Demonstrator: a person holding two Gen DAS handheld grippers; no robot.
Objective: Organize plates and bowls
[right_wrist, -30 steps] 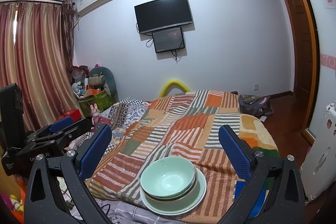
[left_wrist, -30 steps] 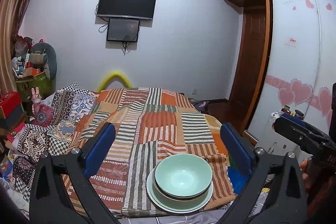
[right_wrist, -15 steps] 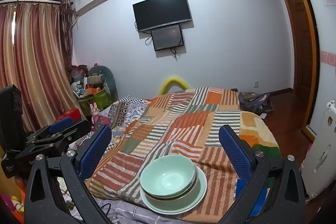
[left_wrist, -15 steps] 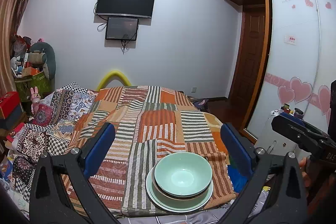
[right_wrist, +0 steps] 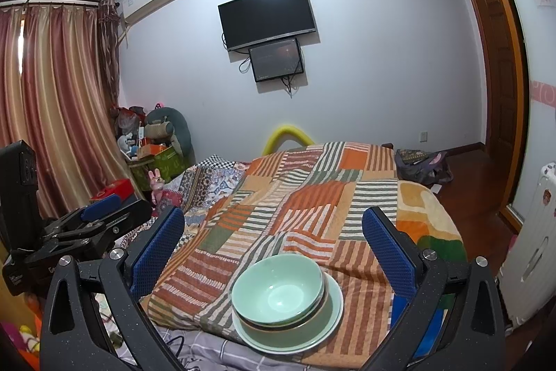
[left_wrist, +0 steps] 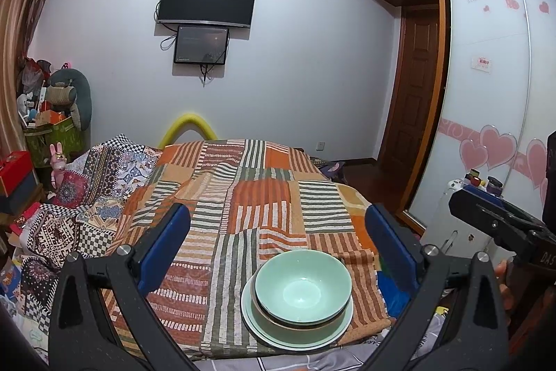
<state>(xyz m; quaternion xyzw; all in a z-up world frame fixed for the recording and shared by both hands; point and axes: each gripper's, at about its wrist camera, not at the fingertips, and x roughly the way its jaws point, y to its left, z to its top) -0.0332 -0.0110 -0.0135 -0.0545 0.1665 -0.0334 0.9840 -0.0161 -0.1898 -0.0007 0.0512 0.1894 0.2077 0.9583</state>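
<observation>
A pale green bowl [left_wrist: 301,289] sits nested in a second bowl, and both rest on a pale green plate [left_wrist: 264,329] at the near edge of the striped patchwork bedspread [left_wrist: 250,204]. The stack also shows in the right wrist view, bowl [right_wrist: 278,291] on plate [right_wrist: 330,312]. My left gripper [left_wrist: 278,249] is open and empty, held above and behind the stack. My right gripper [right_wrist: 274,246] is open and empty, likewise above the stack. Each gripper shows at the edge of the other's view.
A patterned quilt [left_wrist: 87,197] lies on the bed's left side. Boxes and toys [left_wrist: 52,134] stand at the left wall. A wardrobe with heart stickers [left_wrist: 486,127] and a white radiator [right_wrist: 535,249] stand on the right. A dark bag [right_wrist: 422,166] lies on the floor.
Both grippers have drifted slightly; the views shifted a little and the stack sits marginally lower and nearer in frame. The bowls and plate have not moved.
</observation>
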